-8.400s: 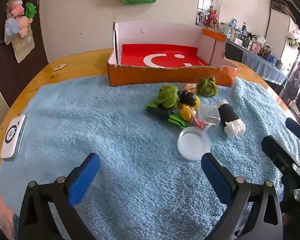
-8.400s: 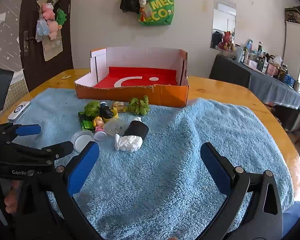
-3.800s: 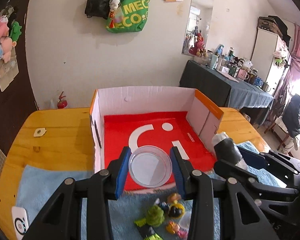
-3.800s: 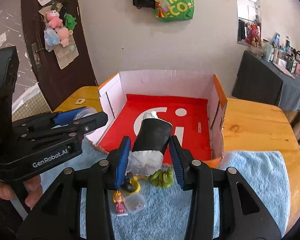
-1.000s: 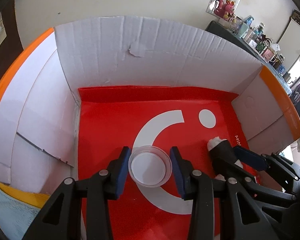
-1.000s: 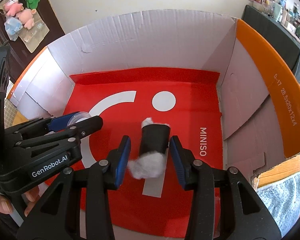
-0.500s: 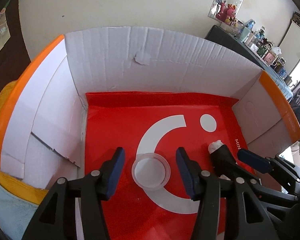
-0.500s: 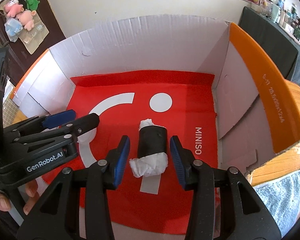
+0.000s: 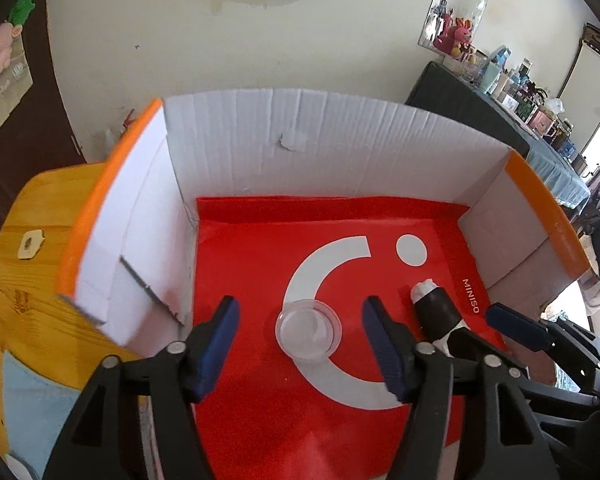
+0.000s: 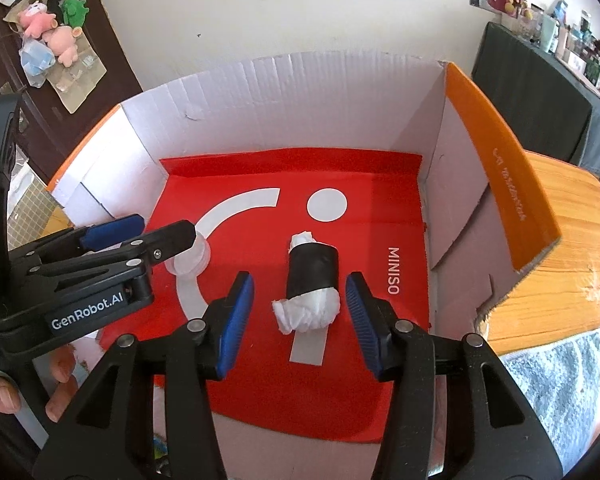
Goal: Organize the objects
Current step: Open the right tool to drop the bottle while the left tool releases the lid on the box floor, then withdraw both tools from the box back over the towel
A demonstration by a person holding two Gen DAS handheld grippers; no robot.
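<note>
Both hand-held grippers are released inside the box (image 10: pixel 500 168). The lid (image 9: pixel 308 334) lies straight ahead of the left hand-held gripper (image 9: pixel 300 340); the roll (image 10: pixel 310 284), pointing toward the far wall, lies between the right hand-held gripper (image 10: pixel 300 316) fingers.

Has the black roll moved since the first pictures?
Yes. The black roll went from the blue towel into the box, beside the MINISO print.

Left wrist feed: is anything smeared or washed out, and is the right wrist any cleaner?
Left wrist view: the box's left wall is motion-smeared, the clear dish stays sharp, and the window at far right is blown out. Right wrist view: crisp on the black roll, evenly lit with soft shadows. Both views bow straight edges, fisheye style.
</note>
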